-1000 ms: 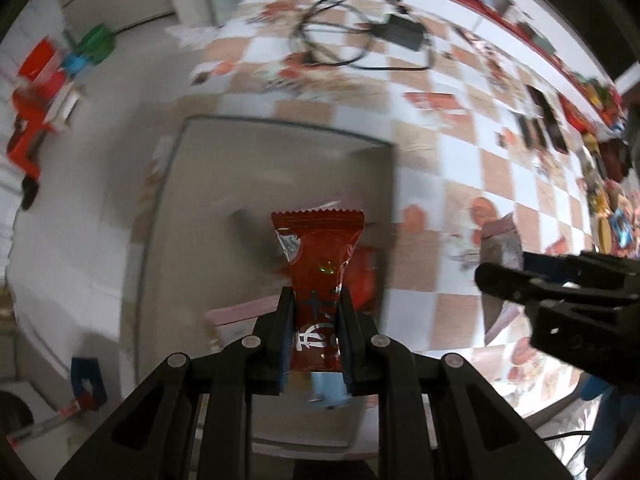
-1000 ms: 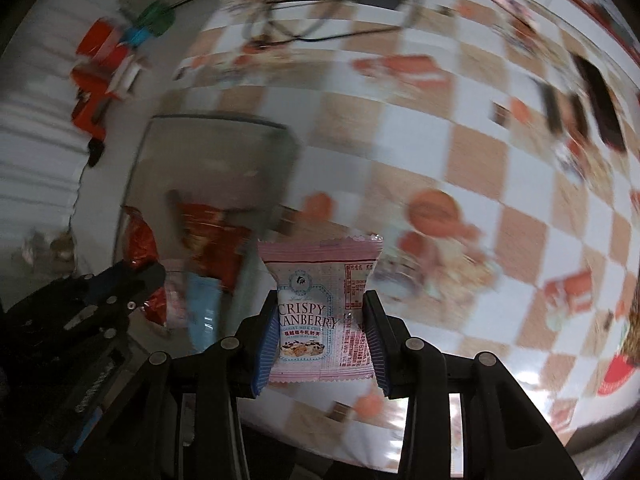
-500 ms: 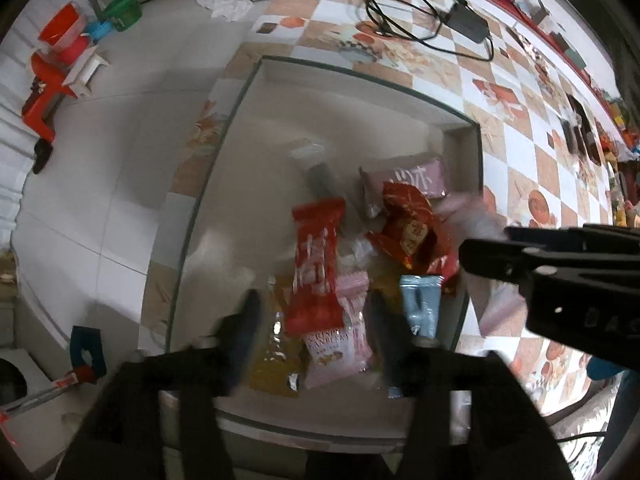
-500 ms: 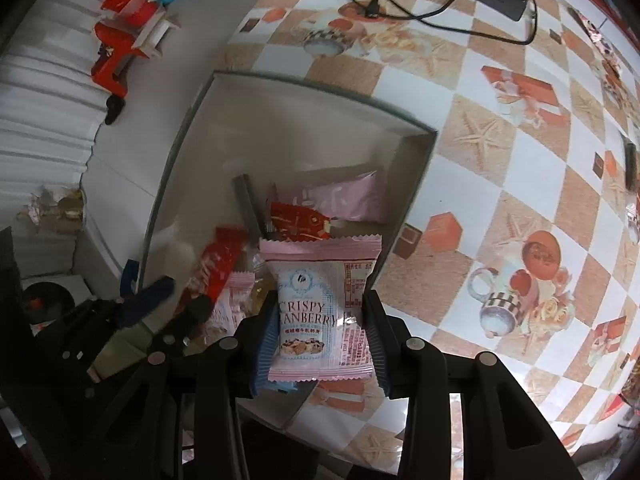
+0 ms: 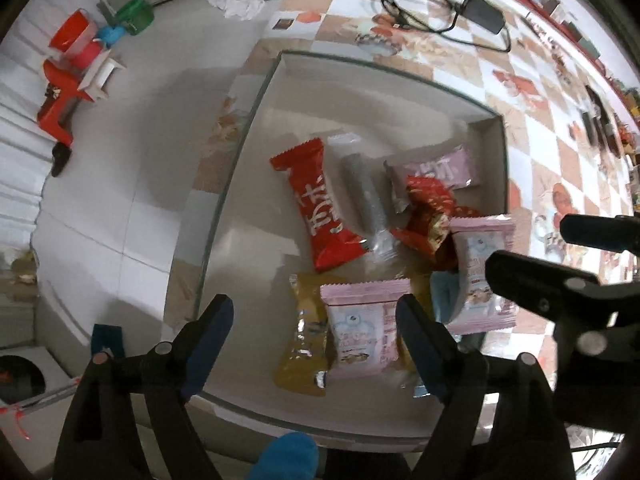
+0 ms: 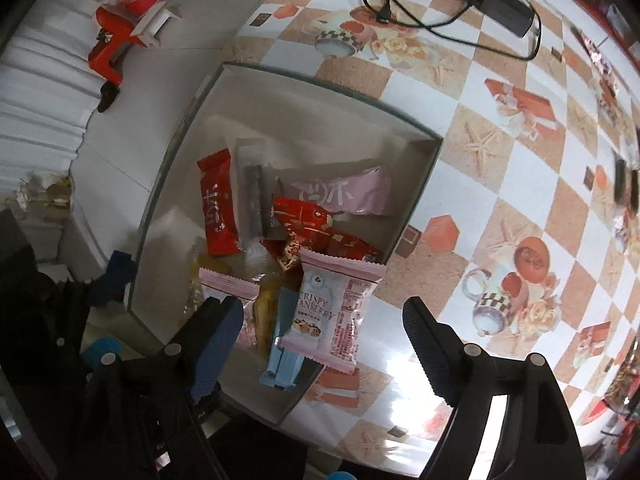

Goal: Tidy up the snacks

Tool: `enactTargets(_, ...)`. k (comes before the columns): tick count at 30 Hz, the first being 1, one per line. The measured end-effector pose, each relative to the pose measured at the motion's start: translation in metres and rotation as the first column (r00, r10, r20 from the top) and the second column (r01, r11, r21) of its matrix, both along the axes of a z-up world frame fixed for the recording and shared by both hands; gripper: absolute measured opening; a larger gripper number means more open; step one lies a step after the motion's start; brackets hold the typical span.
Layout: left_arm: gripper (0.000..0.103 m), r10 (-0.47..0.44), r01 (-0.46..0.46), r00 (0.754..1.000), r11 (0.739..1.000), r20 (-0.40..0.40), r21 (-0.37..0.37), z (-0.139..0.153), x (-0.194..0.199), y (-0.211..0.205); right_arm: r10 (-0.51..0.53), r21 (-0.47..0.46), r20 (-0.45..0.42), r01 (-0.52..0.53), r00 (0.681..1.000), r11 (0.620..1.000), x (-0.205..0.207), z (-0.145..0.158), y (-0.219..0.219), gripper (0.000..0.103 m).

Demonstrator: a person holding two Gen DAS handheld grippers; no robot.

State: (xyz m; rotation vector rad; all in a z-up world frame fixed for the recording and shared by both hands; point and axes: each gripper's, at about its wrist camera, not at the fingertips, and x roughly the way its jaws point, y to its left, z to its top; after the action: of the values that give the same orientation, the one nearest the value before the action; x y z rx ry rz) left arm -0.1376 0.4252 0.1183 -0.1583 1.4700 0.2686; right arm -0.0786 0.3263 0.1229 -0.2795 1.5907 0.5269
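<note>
Both your tongs, left and right, hang wide open and empty over the box. The cranberry pack lies on the pile at the box's near corner. I'd judge this drop done; next, fetch another snack from the counter.

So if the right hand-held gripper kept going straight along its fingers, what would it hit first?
Probably the pink Crispy Cranberry packet, lying between its open fingers at the box's near corner; depth is unclear.

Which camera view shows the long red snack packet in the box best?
The left wrist view: the red packet lies large and unobstructed, its white print showing. The right wrist view shows it smaller and foreshortened.
</note>
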Motion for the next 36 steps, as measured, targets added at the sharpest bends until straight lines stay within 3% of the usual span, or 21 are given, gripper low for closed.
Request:
enactTargets(1, 0.086, 0.003, -0.003, 1.000, 1.000, 0.008, -0.012, 0.003, 0.000, 0.001, 0.001, -0.007, 0.010, -0.001, 1.000, 1.000, -0.001, 0.001, 0.000, 0.099)
enactTargets(2, 0.086, 0.007, -0.006, 1.000, 1.000, 0.015, -0.021, 0.005, 0.000, 0.001, 0.003, -0.010, 0.027, -0.002, 1.000, 1.000, -0.002, 0.004, -0.001, 0.103)
enactTargets(15, 0.086, -0.009, 0.009, 1.000, 1.000, 0.023, 0.016, 0.018, -0.008, 0.001, 0.062, -0.032, 0.156, -0.058, 0.986, 0.998, -0.012, 0.034, -0.007, 0.103)
enactTargets(36, 0.086, -0.014, 0.012, 0.999, 0.999, 0.041, 0.044, 0.023, -0.014, -0.003, 0.088, -0.021, 0.159, -0.086, 0.983, 0.996, -0.022, 0.038, 0.000, 0.103)
